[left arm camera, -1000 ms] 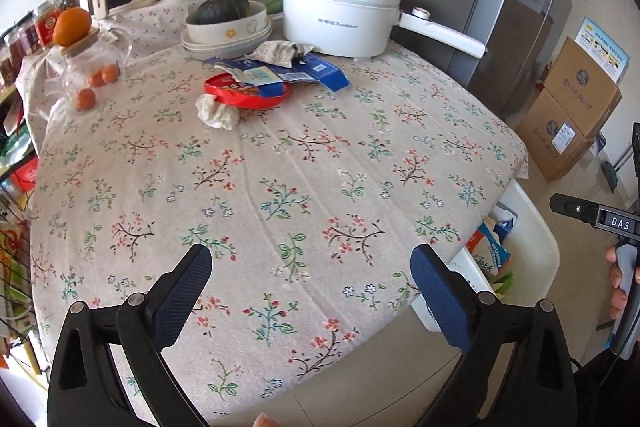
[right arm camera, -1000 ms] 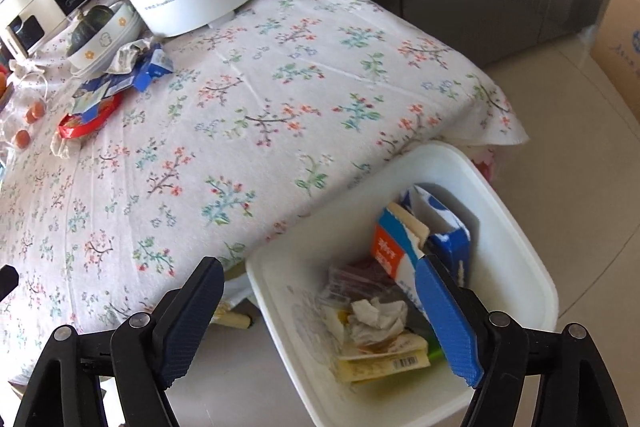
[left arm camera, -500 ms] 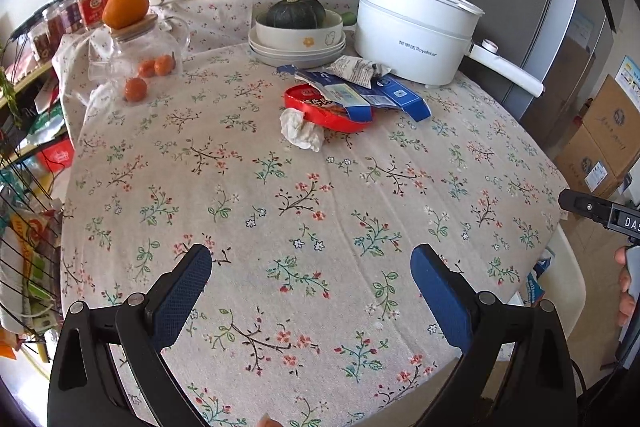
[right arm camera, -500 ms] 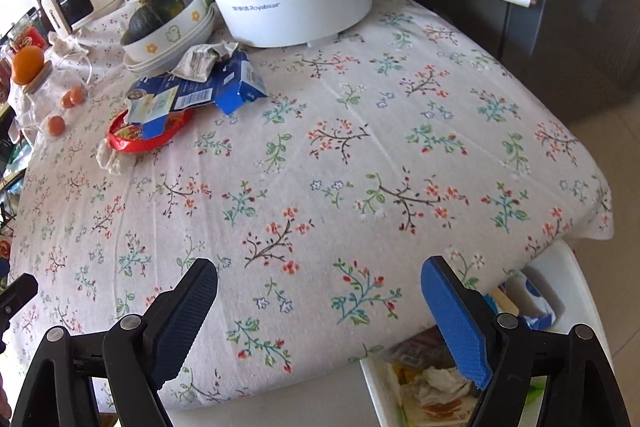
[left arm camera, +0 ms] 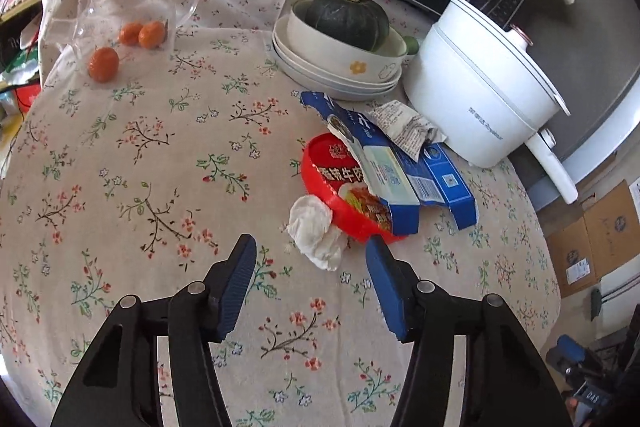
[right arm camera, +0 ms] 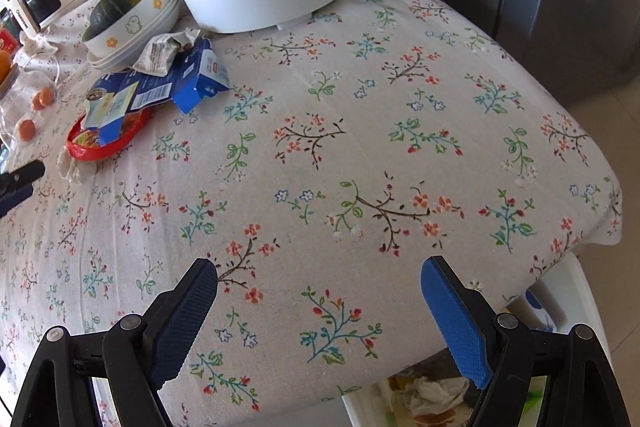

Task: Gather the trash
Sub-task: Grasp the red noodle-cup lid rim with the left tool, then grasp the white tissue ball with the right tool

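Now over table: left gripper nearing tissue.
Left jaws just narrowing, nothing between them; right gripper wide, empty, above cloth; bin below edge.

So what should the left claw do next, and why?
Probably ease forward and down onto the crumpled tissue. The left claw, whose jaws have just been closing, is empty and just short of it, and the tissue lies nearest of the trash, touching the red lid.

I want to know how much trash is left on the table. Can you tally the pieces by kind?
Crumpled white tissue: 1
Red instant-food lid: 1
Flattened blue carton: 1
Crumpled printed wrapper: 1
Total: 4
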Demonstrator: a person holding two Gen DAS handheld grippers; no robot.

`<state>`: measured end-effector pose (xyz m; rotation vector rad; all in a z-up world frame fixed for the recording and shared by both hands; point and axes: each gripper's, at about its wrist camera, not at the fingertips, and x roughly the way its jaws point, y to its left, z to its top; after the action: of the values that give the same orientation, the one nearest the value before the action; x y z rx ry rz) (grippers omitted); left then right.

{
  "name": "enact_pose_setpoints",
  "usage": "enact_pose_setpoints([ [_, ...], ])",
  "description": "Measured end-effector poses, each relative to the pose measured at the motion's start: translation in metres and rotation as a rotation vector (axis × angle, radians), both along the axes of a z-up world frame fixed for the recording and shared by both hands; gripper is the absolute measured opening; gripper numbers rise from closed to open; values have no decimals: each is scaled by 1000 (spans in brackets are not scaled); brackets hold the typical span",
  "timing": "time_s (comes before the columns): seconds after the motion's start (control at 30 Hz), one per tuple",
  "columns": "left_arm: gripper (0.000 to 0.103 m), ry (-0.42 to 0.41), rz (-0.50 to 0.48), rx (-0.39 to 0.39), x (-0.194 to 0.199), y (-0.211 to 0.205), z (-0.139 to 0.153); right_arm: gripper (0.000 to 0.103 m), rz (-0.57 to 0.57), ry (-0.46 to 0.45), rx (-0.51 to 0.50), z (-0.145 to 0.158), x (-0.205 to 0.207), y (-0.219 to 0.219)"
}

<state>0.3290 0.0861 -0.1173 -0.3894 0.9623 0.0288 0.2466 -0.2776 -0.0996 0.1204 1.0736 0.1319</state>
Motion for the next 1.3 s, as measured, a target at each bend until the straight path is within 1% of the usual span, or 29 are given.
enact_pose_setpoints([
  [0.03,56,3,13,-14,9,1,-2,87,0,3,-4,-1,0,-2],
  [0.1,50,17,33,-40,24,4,-8,87,2,7,-2,-1,1,-5],
  [0.13,49,27,39,-48,32,4,-11,87,2,7,-1,-1,0,-6],
  [0.2,42,56,52,-51,45,7,-18,87,5,3,-2,1,-1,-9],
  [0.23,40,71,60,-62,50,8,-22,87,4,1,-6,1,-2,-10],
  [0.27,37,79,69,-84,54,10,-25,87,5,1,-10,2,-3,-11],
  [0.33,24,89,74,-130,58,11,-29,87,14,1,-15,2,-3,-9],
  [0.37,20,92,73,-138,59,11,-30,87,18,3,-19,1,-3,-9],
  [0.47,16,99,55,-143,54,7,-29,87,23,13,-24,0,-2,-7],
  [0.57,15,94,15,-165,35,1,-22,87,16,11,-23,0,-3,-8],
  [0.7,13,80,-48,-140,1,-11,-8,87,13,6,-27,3,-6,-7],
  [0.77,13,76,-55,-128,-17,-12,1,87,25,-9,-38,5,-9,-3],
  [0.83,13,45,-67,-128,-34,-11,14,87,29,-12,-62,6,-12,1],
  [0.9,13,11,-70,-118,-52,-9,27,87,34,-15,-64,7,-15,4],
  [1.03,13,-55,-49,-125,-88,4,49,87,43,-33,-60,13,-22,15],
  [1.13,13,-95,1,-84,-113,16,60,87,48,-39,-59,14,-27,26],
  [1.17,13,-102,21,-72,-121,21,61,87,51,-39,-52,15,-28,30],
  [1.27,13,-74,70,-95,-134,43,56,87,62,-37,-19,17,-31,47],
  [1.3,13,-69,80,-93,-137,48,54,87,69,-37,-9,17,-31,54],
])
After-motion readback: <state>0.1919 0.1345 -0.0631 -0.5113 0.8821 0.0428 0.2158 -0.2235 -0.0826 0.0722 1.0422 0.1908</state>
